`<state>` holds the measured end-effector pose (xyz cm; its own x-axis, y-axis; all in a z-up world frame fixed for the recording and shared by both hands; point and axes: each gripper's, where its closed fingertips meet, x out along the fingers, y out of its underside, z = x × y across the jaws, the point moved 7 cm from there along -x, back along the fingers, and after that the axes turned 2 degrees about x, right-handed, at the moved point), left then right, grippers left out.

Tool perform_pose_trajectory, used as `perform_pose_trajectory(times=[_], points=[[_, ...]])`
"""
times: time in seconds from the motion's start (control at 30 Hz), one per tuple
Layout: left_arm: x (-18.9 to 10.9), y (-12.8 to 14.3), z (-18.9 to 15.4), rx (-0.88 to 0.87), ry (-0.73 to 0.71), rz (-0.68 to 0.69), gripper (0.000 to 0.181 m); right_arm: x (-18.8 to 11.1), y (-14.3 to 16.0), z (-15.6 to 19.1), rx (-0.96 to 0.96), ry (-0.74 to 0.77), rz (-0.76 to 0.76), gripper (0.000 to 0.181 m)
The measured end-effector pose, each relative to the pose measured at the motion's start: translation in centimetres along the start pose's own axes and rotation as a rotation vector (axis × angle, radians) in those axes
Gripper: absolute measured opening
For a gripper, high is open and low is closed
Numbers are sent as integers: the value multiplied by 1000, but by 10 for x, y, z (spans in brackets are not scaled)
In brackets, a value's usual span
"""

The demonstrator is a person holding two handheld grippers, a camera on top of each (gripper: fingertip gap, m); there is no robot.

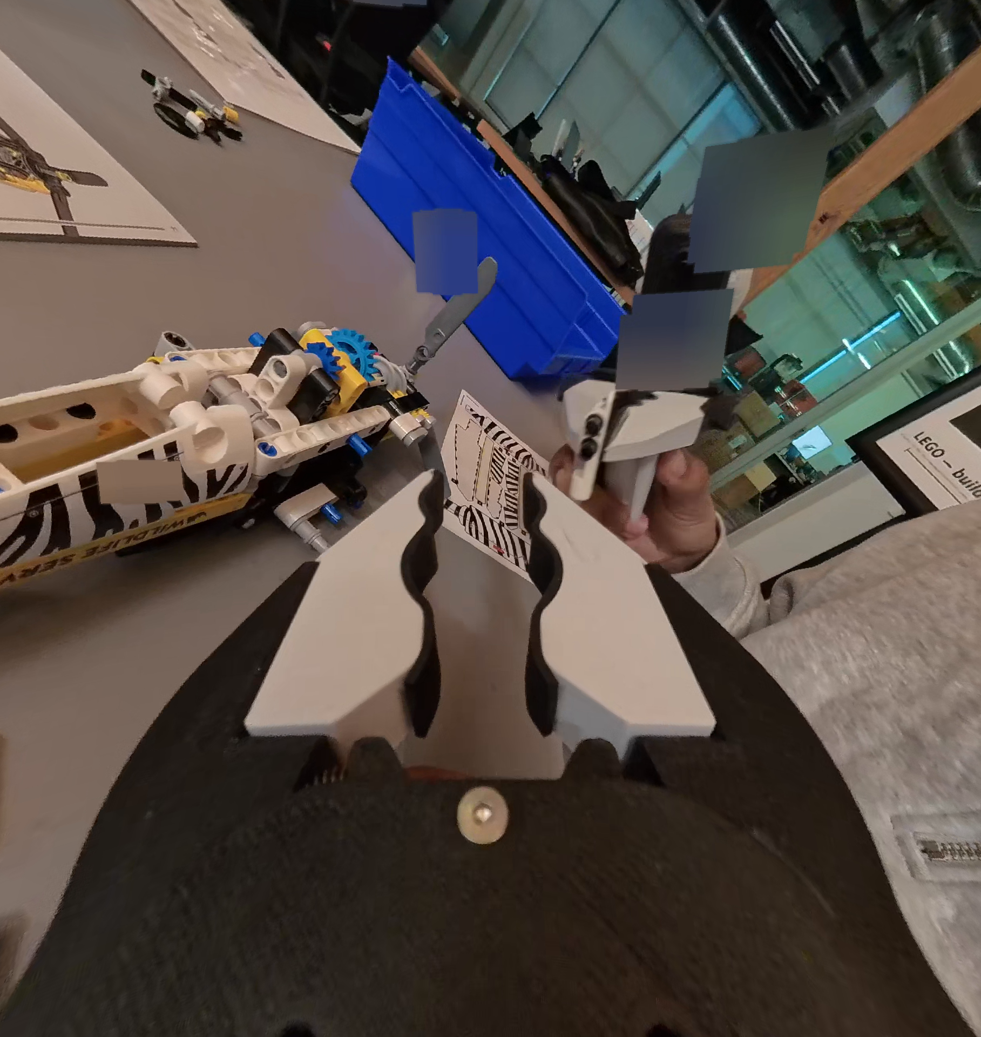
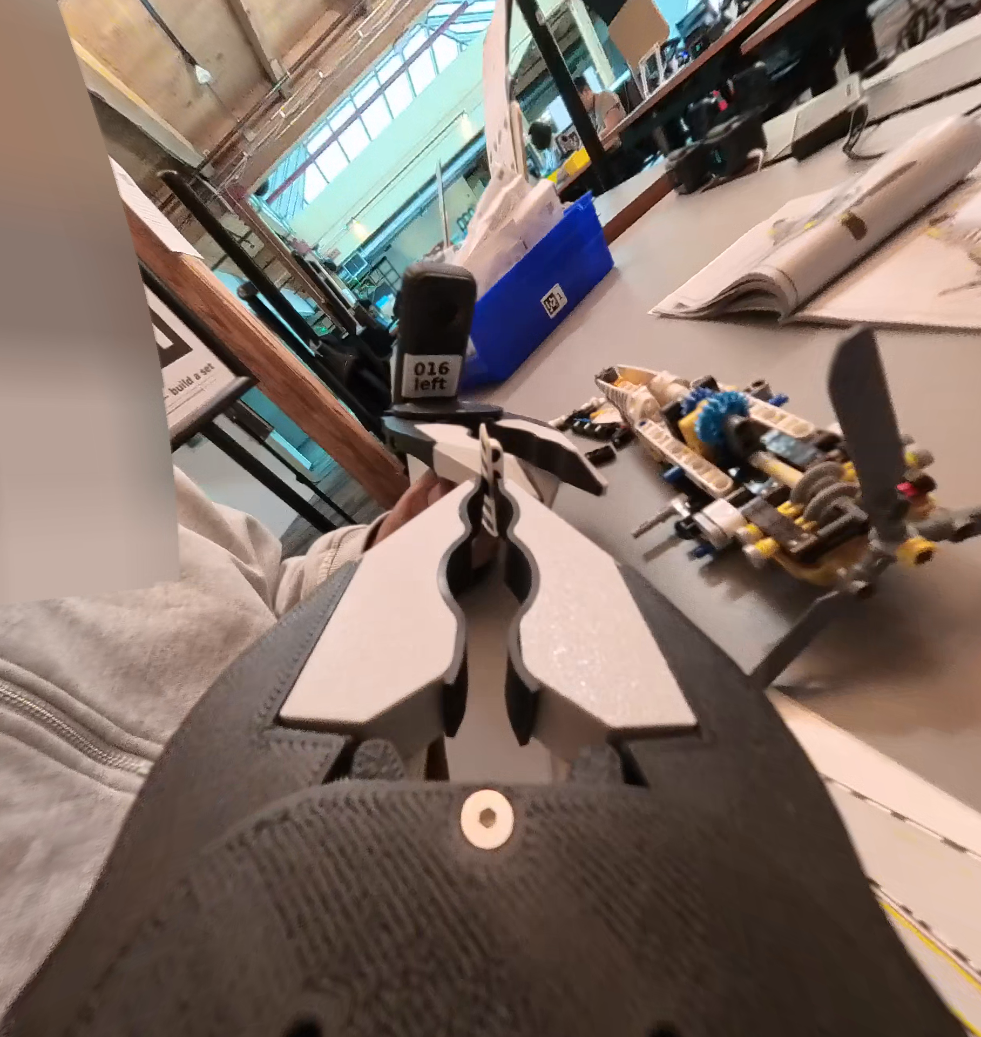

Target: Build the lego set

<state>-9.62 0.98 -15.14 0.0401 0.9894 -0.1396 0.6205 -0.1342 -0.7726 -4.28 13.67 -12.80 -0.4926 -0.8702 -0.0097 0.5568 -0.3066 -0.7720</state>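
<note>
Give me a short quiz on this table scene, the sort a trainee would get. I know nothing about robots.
1. True or false: the right gripper is pinching the zebra-striped sticker sheet.
2. What colour is the bin behind the lego model? A red, B blue, C green.
3. Fill in: the left gripper has its jaws ____.

Key: 1 true; 2 B; 3 open.

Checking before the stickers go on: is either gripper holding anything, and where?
The right gripper pinches the zebra-striped sticker sheet by its edge; the left gripper is open, holding nothing.
</note>
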Motion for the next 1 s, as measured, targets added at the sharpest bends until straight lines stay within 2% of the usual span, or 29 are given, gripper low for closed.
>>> perform_pose_trajectory(times=[0.1,0.2,0.43,0.6,0.8,1.0], points=[[0,0,-1,9,2,-3,21,1,7,-9,-4,41,16,1],[-2,-2,-3,29,3,-25,14,-1,5,-11,27,14,-7,1],[-5,-3,-1,10,15,-49,13,-7,4,-30,215,-3,-44,0],[-7,-4,-1,-5,30,-71,18,1,10,-31,226,15,43,1],[-6,-3,-2,-13,62,-63,21,2,11,-29,229,-23,61,1],[-3,-1,-6,-20,113,-42,15,4,14,-24,210,-50,98,1]])
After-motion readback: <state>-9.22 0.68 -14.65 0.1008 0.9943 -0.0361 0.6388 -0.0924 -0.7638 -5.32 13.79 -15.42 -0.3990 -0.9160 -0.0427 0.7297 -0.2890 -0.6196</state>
